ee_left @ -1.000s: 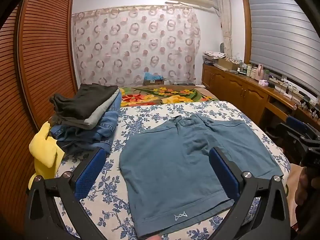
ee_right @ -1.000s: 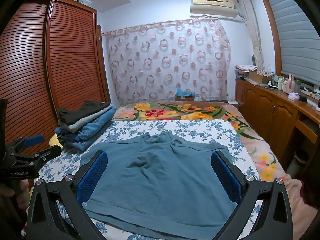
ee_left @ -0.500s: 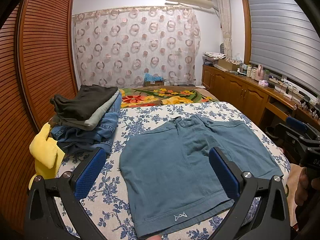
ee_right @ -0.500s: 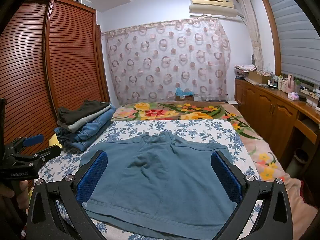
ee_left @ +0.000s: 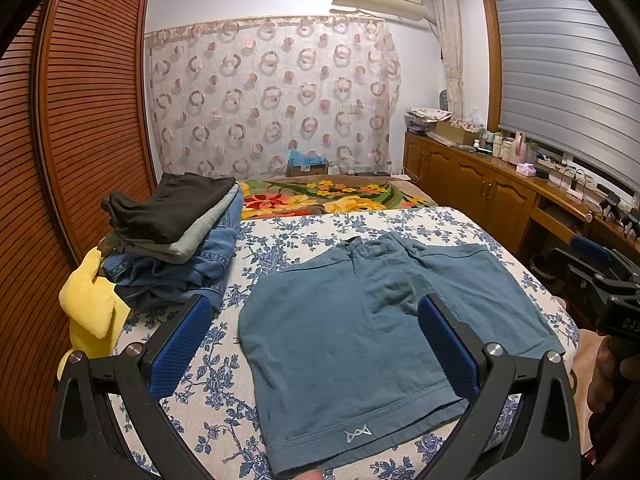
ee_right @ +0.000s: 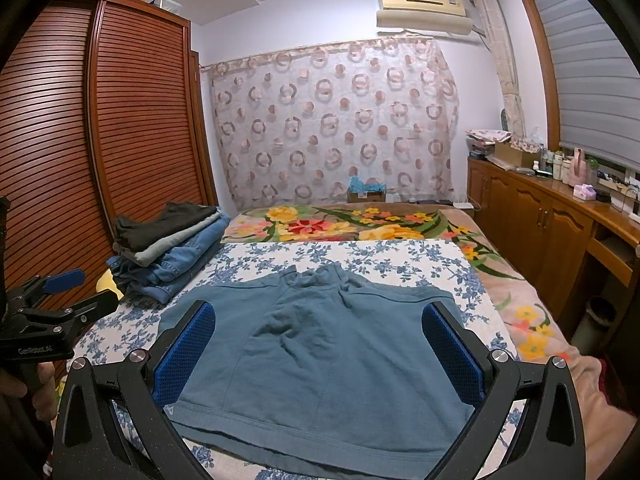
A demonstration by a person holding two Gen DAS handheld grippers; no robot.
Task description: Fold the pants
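Observation:
A pair of teal-blue shorts (ee_left: 352, 332) lies spread flat on the floral bedspread (ee_left: 304, 236), waistband toward the far side, leg hems toward me, a small white logo on the near left hem. My left gripper (ee_left: 314, 324) hovers above the left leg, open, nothing between its blue pads. In the right wrist view the same shorts (ee_right: 320, 356) lie below my right gripper (ee_right: 318, 332), which is also open and empty. Each gripper shows at the edge of the other's view: the right gripper (ee_left: 600, 268) and the left gripper (ee_right: 60, 300), both hand-held.
A stack of folded clothes (ee_left: 176, 232) sits on the bed's left side, with a yellow cloth (ee_left: 92, 312) beside it. A slatted wooden wardrobe (ee_left: 80, 120) lines the left, wooden cabinets (ee_left: 480, 184) the right. A flowered blanket (ee_left: 332, 196) covers the far bed.

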